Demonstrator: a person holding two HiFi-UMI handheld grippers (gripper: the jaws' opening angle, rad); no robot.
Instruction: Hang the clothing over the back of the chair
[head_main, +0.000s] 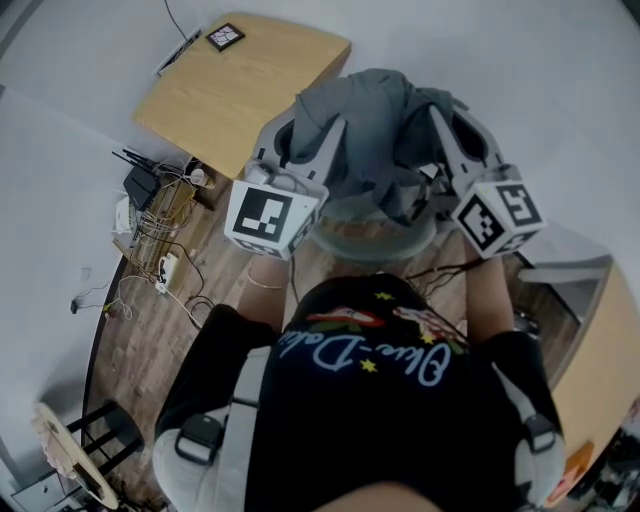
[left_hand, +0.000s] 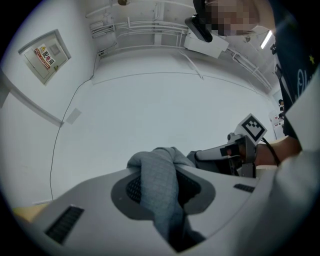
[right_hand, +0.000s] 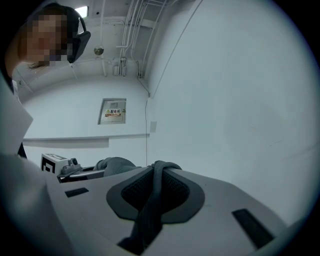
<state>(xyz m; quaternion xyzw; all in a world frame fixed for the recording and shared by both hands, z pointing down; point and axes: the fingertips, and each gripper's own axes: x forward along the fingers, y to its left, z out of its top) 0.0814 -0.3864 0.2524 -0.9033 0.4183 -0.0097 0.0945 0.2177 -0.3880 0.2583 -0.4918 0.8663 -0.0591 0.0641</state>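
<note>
clothing is pinched tight by the left tool and the right tool. if a thin pinch slips, the cloth could fall down.

The clothing is soft, matt grey cloth with a fine grid weave. The left gripper and right gripper have smooth, matt grey plastic shells, and their pads are dark and finely textured. At the upper left of the head view, the table is smooth pale wood. The floor is darker wood planking.
</note>
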